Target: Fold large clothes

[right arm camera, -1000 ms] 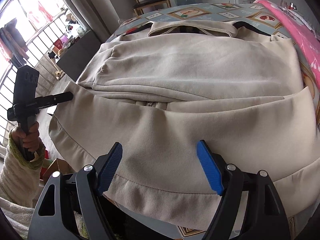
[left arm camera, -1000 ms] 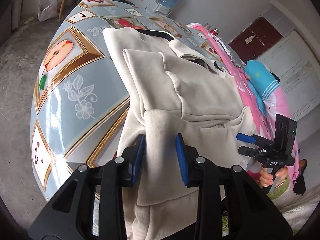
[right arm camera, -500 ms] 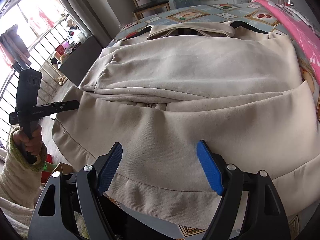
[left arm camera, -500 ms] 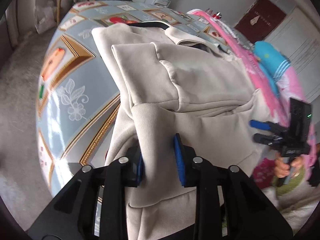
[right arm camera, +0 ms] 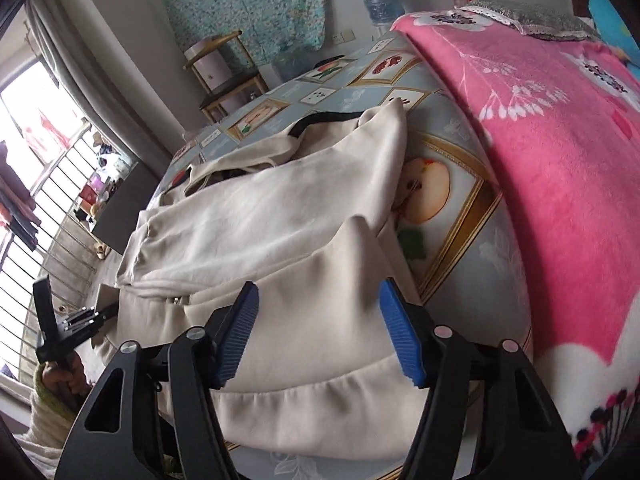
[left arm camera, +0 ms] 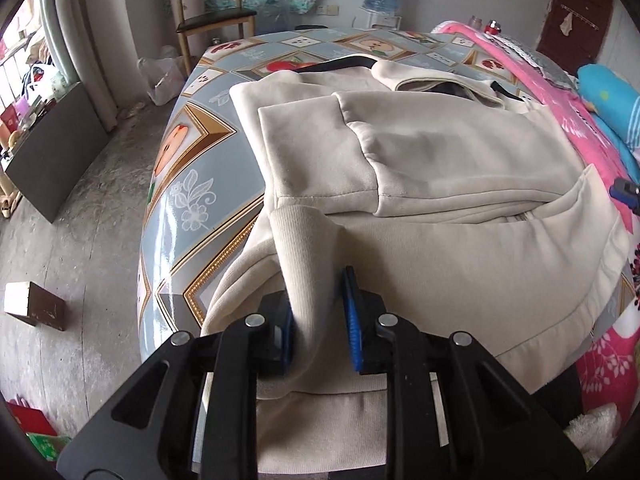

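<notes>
A large cream hooded jacket [left arm camera: 420, 184] of soft fleece-like fabric lies spread on the bench [left arm camera: 188, 176], filling the centre and right of the left wrist view. Its sleeves are folded across the body, w/ a stitched hem line running along the folded part, and a small metal zipper pull shows near the middle front. A black lining shows at the collar, in the upper middle of the frame. The bottom hem is a wide band w/ a seam, hanging a bit over the near edge of the bench.

The bench has a glossy oilcloth cover, grey-blue, printed w/ gold-framed fruit pictures and white flowers; it reflects light.

The left tool [left arm camera: 320, 316], at the bottom centre of its view, has just been closing; its blue ribbed pads pinch a ribbed knit cuff [left arm camera: 304, 264], which stands up as a narrow column of fabric betw. them.

The right tool [right arm camera: 320, 332], at the lower centre of the right wrist view, has just been closing too, but its jaws stand about half apart above the jacket's hem corner. The fabric lies under them and the pads do not press it.

A pink fuzzy blanket [right arm camera: 560, 160] w/ white flower print covers the right side of that view.
</notes>
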The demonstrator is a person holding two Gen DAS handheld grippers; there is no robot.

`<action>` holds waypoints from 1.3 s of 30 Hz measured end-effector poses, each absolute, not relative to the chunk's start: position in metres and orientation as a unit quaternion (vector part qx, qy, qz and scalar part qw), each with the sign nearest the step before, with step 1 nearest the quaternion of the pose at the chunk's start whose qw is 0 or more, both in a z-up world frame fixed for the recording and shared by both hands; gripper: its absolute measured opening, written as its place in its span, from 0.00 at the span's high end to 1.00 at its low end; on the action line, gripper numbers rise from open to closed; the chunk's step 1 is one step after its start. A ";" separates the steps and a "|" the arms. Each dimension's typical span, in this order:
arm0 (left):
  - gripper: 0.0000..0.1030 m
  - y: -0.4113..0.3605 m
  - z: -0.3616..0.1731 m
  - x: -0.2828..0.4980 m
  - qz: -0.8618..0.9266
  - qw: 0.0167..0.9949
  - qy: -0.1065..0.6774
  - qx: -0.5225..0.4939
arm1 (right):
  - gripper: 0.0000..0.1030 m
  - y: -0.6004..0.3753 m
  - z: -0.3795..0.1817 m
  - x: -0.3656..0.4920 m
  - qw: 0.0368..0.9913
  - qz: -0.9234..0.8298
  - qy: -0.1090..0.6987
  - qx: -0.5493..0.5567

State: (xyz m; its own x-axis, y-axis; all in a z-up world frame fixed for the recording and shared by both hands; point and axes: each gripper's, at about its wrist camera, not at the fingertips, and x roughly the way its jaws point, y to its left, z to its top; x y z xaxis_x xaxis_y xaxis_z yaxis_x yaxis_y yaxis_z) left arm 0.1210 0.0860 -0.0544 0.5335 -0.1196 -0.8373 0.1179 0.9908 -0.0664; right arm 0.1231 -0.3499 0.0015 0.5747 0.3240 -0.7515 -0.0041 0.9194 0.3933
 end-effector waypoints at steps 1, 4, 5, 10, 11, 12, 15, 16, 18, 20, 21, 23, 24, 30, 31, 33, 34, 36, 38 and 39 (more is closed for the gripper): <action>0.80 0.086 -0.054 0.120 -0.065 0.876 0.478 -0.003 | 0.47 -0.356 0.000 0.133 0.867 0.102 0.452 0.184; 0.80 0.086 -0.055 0.119 -0.059 0.877 0.477 -0.005 | 0.51 -0.365 -0.006 0.159 0.859 0.121 0.454 0.202; 0.80 0.085 -0.055 0.119 -0.058 0.877 0.477 -0.005 | 0.52 -0.370 -0.008 0.170 0.856 0.129 0.454 0.211; 0.80 0.083 -0.055 0.119 -0.054 0.876 0.479 0.000 | 0.52 -0.385 -0.026 0.211 0.818 0.179 0.476 0.268; 0.80 0.082 -0.055 0.119 -0.054 0.876 0.479 0.002 | 0.52 -0.387 -0.034 0.216 0.805 0.186 0.492 0.275; 0.80 0.082 -0.055 0.119 -0.052 0.876 0.480 0.002 | 0.52 -0.389 -0.038 0.215 0.796 0.192 0.499 0.284; 0.80 0.083 -0.055 0.119 -0.051 0.876 0.480 -0.003 | 0.52 -0.403 -0.043 0.201 0.766 0.230 0.498 0.335; 0.80 0.083 -0.055 0.119 -0.051 0.876 0.479 -0.004 | 0.52 -0.407 -0.045 0.193 0.750 0.249 0.499 0.356; 0.80 0.083 -0.056 0.118 -0.051 0.877 0.478 -0.007 | 0.51 -0.409 -0.050 0.180 0.727 0.278 0.502 0.377; 0.80 0.083 -0.056 0.117 -0.052 0.877 0.477 -0.005 | 0.51 -0.404 -0.053 0.169 0.721 0.287 0.511 0.369; 0.80 0.083 -0.056 0.117 -0.052 0.877 0.477 -0.004 | 0.51 -0.402 -0.053 0.166 0.722 0.291 0.513 0.362; 0.80 0.083 -0.056 0.118 -0.053 0.876 0.479 -0.005 | 0.51 -0.399 -0.052 0.167 0.728 0.291 0.512 0.349; 0.80 0.083 -0.056 0.118 -0.053 0.876 0.480 -0.007 | 0.51 -0.397 -0.052 0.171 0.734 0.285 0.513 0.343; 0.80 0.084 -0.056 0.119 -0.053 0.875 0.481 -0.011 | 0.51 -0.384 -0.056 0.191 0.737 0.291 0.523 0.313; 0.80 0.084 -0.055 0.118 -0.054 0.875 0.482 -0.011 | 0.51 -0.383 -0.056 0.189 0.736 0.295 0.527 0.307; 0.80 0.084 -0.056 0.118 -0.055 0.875 0.482 -0.010 | 0.51 -0.378 -0.052 0.178 0.735 0.302 0.537 0.284; 0.80 0.084 -0.056 0.118 -0.056 0.875 0.481 -0.009 | 0.51 -0.376 -0.050 0.172 0.738 0.303 0.540 0.268; 0.80 0.084 -0.056 0.119 -0.057 0.875 0.481 -0.008 | 0.51 -0.369 -0.046 0.160 0.744 0.308 0.544 0.235; 0.80 0.084 -0.057 0.118 -0.059 0.875 0.481 -0.006 | 0.51 -0.363 -0.043 0.152 0.752 0.307 0.547 0.203; 0.80 0.084 -0.057 0.118 -0.060 0.875 0.480 -0.005 | 0.51 -0.358 -0.041 0.152 0.756 0.307 0.546 0.190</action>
State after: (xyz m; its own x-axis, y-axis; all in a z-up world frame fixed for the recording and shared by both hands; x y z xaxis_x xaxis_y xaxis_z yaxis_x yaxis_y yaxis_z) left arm 0.1183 0.0838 -0.0565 0.5312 -0.1092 -0.8402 0.0996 0.9928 -0.0661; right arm 0.1520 -0.3577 -0.0407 0.2142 0.6720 -0.7089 -0.2563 0.7390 0.6230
